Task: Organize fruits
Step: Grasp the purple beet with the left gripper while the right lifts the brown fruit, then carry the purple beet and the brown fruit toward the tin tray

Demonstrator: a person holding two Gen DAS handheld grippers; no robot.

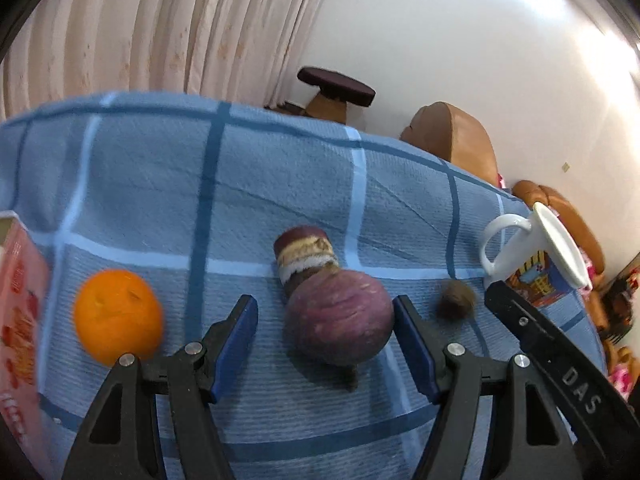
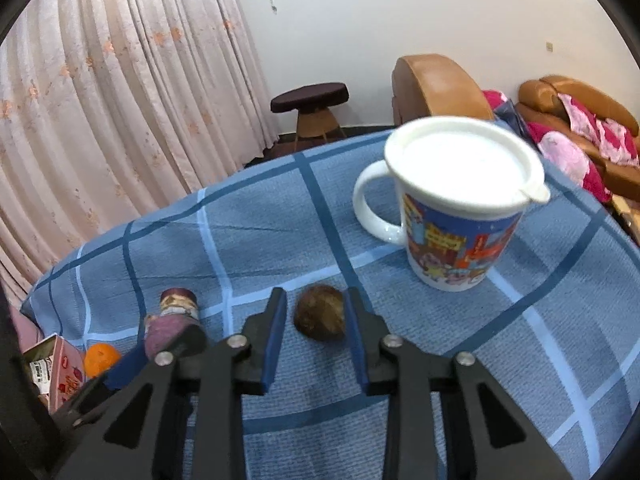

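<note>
In the left wrist view, your left tool [image 1: 325, 332] stands released, its blue pads either side of the round purple sweet potato with a cut, pale-ringed end [image 1: 338, 322]. The right pad looks just beside or touching the skin, the left pad is clearly apart. The potato lies on the blue checked cloth of the desk [image 1: 160, 184], left of the white lidded mug with a cartoon print [image 1: 532, 256]. Further left of the mug lies the dimpled orange fruit [image 1: 119, 316], and beyond it a pink printed carton [image 1: 18, 320]. If you clench off-centre like this, the rounded potato could roll or squirt sideways toward the orange.

In the right wrist view, your right tool [image 2: 316, 316] is narrowed around the small brown rough-skinned round fruit [image 2: 320, 311], which sits on the cloth just left of and in front of the mug [image 2: 456, 216]. A sliver of cloth shows on each side, so I cannot tell whether the pads truly press it (treat the grip as unproven). Lift too soon and the little fruit may slip out. Swing right and the tool's arm could knock the mug or dislodge its white lid [image 2: 464, 160].
</note>
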